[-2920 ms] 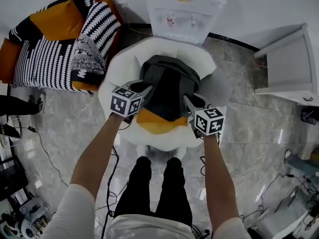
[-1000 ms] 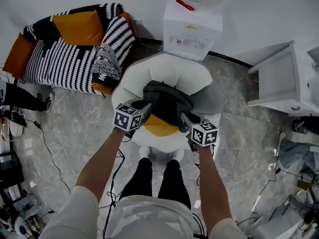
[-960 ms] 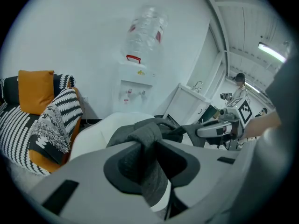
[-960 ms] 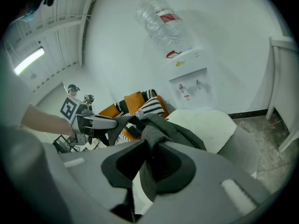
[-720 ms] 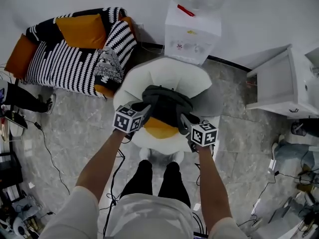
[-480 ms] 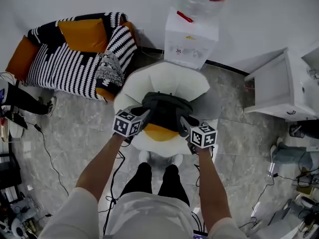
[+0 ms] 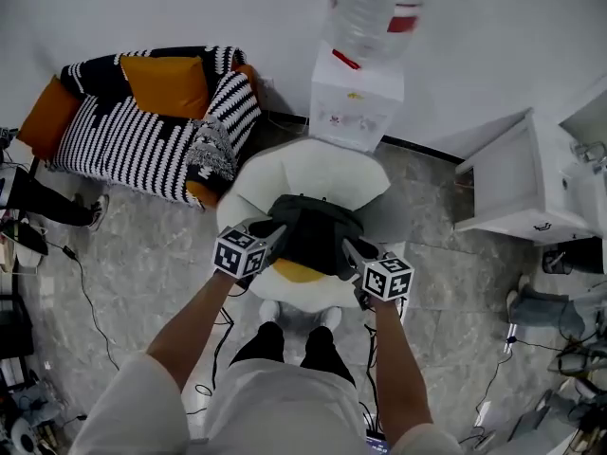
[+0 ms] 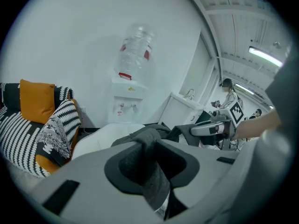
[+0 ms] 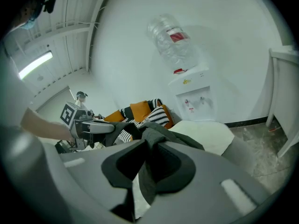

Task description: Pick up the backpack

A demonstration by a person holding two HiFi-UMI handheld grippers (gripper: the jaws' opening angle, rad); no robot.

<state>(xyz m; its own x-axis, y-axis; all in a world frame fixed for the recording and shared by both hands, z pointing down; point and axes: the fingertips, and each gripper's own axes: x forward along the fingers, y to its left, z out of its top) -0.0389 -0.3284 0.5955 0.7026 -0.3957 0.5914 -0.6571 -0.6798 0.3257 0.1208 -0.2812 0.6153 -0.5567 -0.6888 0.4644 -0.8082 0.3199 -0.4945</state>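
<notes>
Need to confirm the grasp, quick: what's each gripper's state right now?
Left gripper: shut on a fold of the backpack.
Right gripper: shut on the backpack as well.

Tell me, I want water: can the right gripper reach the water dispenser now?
Probably not: the right gripper is shut on the backpack, and the white chair stands before the water dispenser.

Office lounge, water dispenser (image 7: 356, 102), striped sofa (image 7: 133, 140) with orange cushions (image 7: 166, 83), white cabinet (image 7: 512, 183), marble floor (image 7: 133, 254)

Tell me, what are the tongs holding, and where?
The backpack. The left tongs pinch dark fabric at its left side, the right tongs at its right side.
</notes>
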